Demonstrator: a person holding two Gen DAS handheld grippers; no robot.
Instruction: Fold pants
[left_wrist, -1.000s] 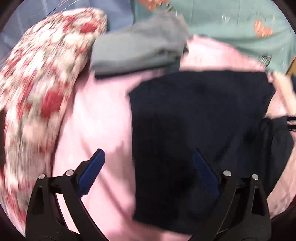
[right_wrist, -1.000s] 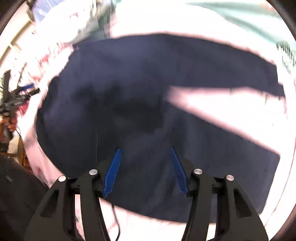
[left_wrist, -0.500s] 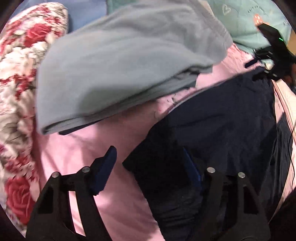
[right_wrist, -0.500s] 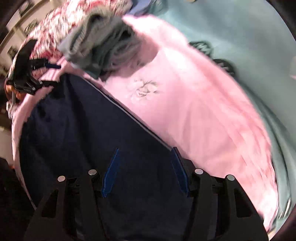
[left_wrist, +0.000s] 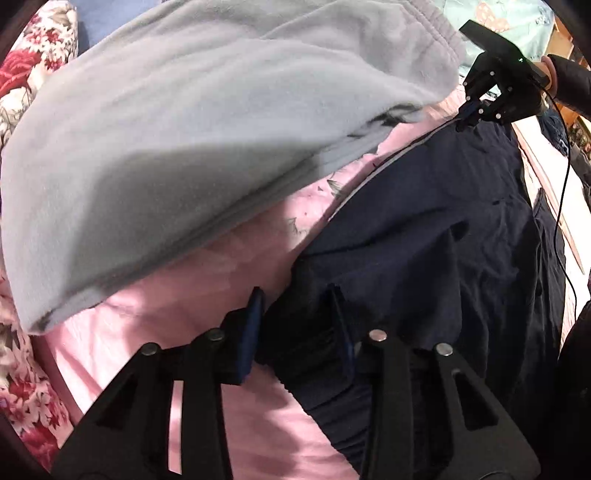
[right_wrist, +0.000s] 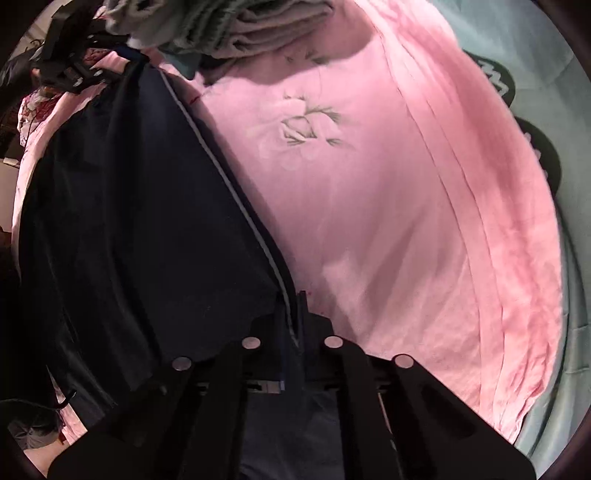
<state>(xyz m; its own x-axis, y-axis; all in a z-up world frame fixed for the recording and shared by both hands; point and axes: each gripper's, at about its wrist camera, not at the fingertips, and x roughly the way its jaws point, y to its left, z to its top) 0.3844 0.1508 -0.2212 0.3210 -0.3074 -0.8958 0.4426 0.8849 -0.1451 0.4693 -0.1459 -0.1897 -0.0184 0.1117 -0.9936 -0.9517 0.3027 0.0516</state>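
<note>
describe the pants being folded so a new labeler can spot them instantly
Start at the pink bedspread with the embroidered rose. The navy pants lie along its edge, below a folded grey fleece garment. They are the only dark item, with a thin pale stripe down the side seam; the right gripper is clamped on that seam, and the left gripper straddles the other end.

Navy pants (left_wrist: 424, 236): hem runs off the left wrist view at 5 o'clock. Grey folded garment (left_wrist: 207, 125): cut off at 12 o'clock. Right gripper (right_wrist: 293, 314): fingertips largely buried in the pants' piped edge; grip contact unclear.
</note>
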